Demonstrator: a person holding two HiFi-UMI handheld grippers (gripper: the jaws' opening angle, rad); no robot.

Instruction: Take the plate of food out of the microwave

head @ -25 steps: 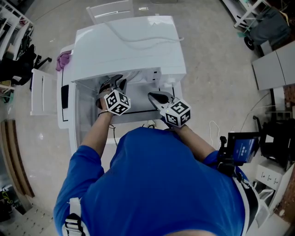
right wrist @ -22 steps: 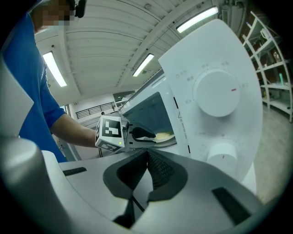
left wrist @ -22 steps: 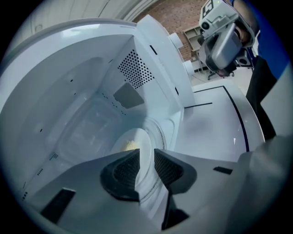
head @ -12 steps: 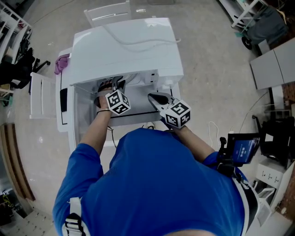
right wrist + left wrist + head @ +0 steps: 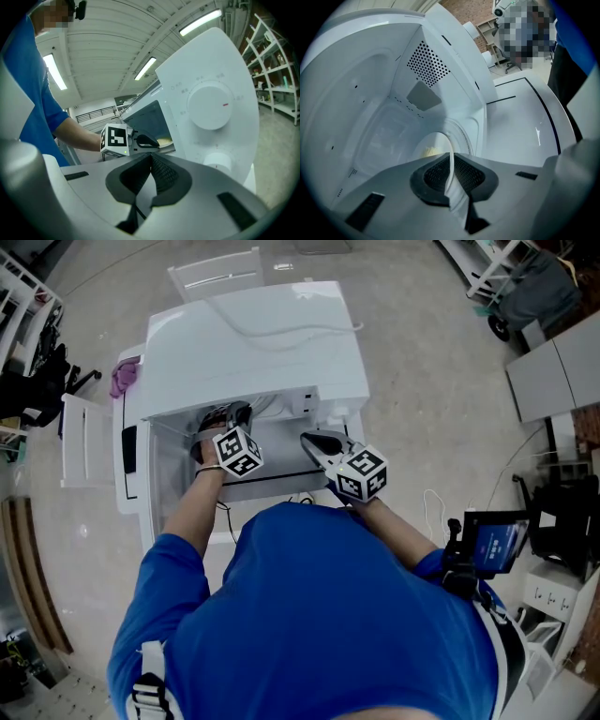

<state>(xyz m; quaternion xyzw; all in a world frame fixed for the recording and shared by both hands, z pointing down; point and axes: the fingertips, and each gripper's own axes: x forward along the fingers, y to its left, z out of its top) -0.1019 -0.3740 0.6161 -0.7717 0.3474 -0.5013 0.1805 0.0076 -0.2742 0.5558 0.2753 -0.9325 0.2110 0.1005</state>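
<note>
Left tongs (image 5: 223,418) reach inside open boxy white microwave (image 5: 253,334); right tongs (image 5: 311,437) hover outside its front; blue-shirted person (image 5: 319,615) below.

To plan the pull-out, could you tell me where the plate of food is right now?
In the left gripper view, the plate is inside the microwave cavity, its near rim pinched in the left hand-held gripper.

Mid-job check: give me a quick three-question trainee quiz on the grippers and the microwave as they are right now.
1. True or false: the left gripper is clamped on the rim of the plate inside the microwave.
2. The right gripper is: A) open, B) shut and empty, C) shut on the plate.
3. What colour is the food on the plate?
Key: 1 true; 2 B; 3 pale yellow.
</note>
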